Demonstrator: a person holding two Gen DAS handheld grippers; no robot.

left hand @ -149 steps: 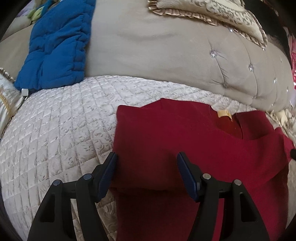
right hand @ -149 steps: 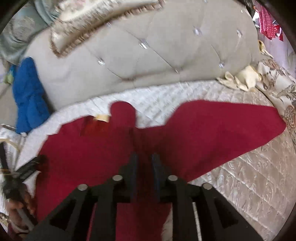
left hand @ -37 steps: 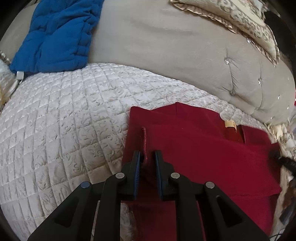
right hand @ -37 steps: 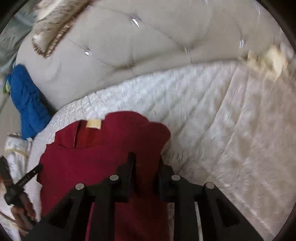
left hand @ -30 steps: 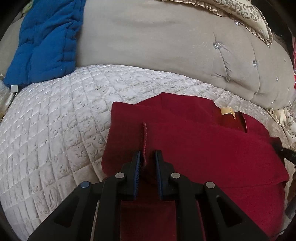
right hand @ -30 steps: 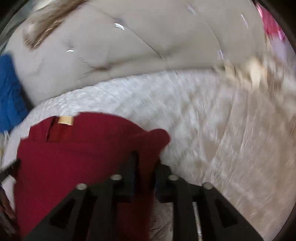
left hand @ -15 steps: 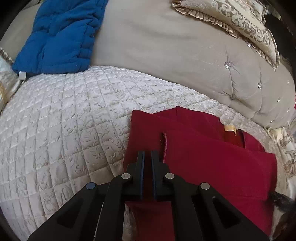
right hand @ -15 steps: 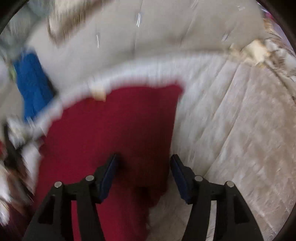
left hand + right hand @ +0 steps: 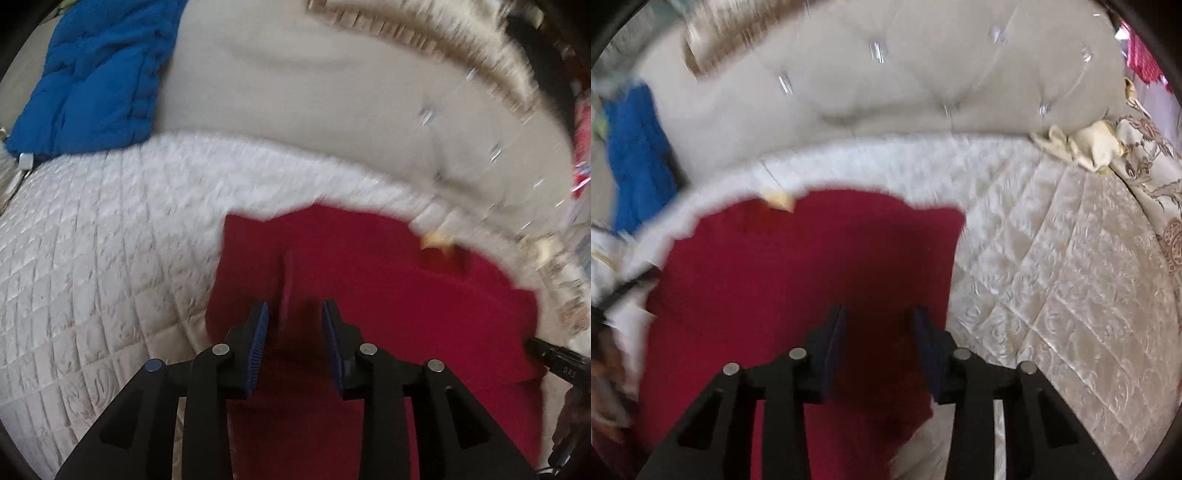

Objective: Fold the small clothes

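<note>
A dark red garment (image 9: pixel 388 295) lies on the white quilted bedspread (image 9: pixel 92 258), both sleeves folded in over the body, a tan neck label (image 9: pixel 436 242) at its far edge. My left gripper (image 9: pixel 294 314) is open over the garment's left part, a raised fold edge (image 9: pixel 284 280) between its fingers, nothing held. My right gripper (image 9: pixel 879 317) is open and empty over the garment (image 9: pixel 798 269) near its right edge. The right gripper's tip shows at the right of the left wrist view (image 9: pixel 554 360).
A beige tufted headboard (image 9: pixel 905 81) runs behind the bed. A blue quilted cushion (image 9: pixel 96 74) leans at the back left. A patterned pillow (image 9: pixel 424 40) sits on top of the headboard. A crumpled cream cloth (image 9: pixel 1086 144) lies at the back right on a floral cover (image 9: pixel 1152 177).
Both grippers have let go of the red sleeves, first the right, then the left. The left jaws went from shut to open; the right jaws narrowed a little. Both views are blurred with motion.
</note>
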